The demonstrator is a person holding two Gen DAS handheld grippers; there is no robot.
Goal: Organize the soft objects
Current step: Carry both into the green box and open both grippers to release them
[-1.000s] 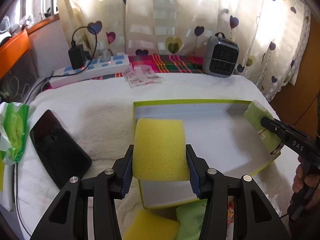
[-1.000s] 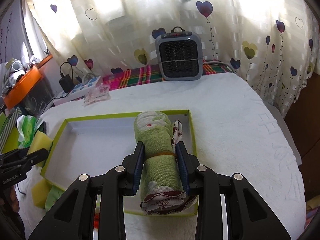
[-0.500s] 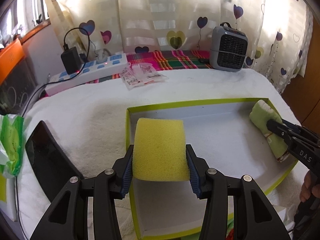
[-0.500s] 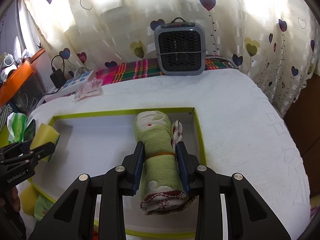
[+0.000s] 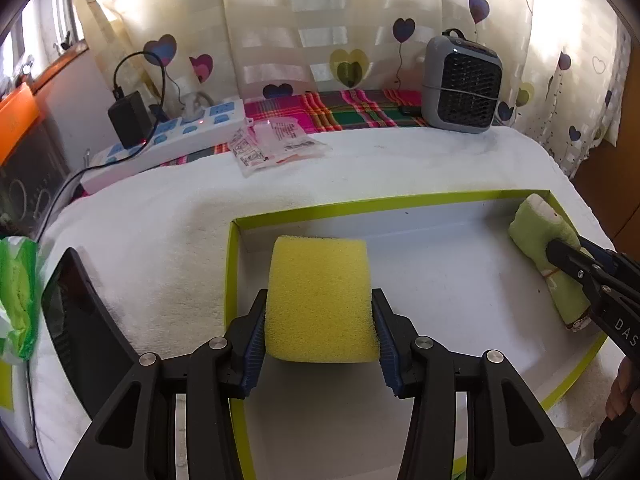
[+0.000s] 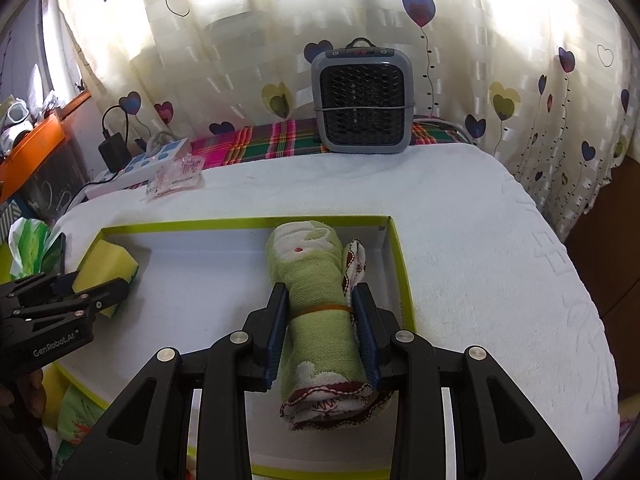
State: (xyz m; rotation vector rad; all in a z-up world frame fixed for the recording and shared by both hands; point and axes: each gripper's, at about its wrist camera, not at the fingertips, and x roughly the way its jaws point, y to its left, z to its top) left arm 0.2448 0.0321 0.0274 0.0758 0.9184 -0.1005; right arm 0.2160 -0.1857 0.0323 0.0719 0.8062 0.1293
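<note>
My left gripper [image 5: 319, 308] is shut on a yellow sponge [image 5: 320, 300] and holds it over the left end of a shallow white box with a lime-green rim [image 5: 360, 205]. The same sponge [image 6: 105, 261] and left gripper [image 6: 86, 292] show in the right wrist view. My right gripper [image 6: 320, 300] is shut on a rolled green towel [image 6: 316, 300] bound with a rubber band, at the box's right end [image 6: 396, 248]. That towel [image 5: 540, 236] and right gripper [image 5: 568, 256] show at the right of the left wrist view.
A black phone [image 5: 80, 320] and a green packet [image 5: 16, 300] lie left of the box. A power strip [image 5: 168, 136], plastic sachets [image 5: 272, 144] and a grey heater [image 6: 362, 100] stand at the back. More soft items [image 6: 76, 416] lie near the box's front-left corner.
My left gripper has carried the yellow sponge forward over the box's left end. My right gripper has moved the rolled towel a little farther in along the box's right side.
</note>
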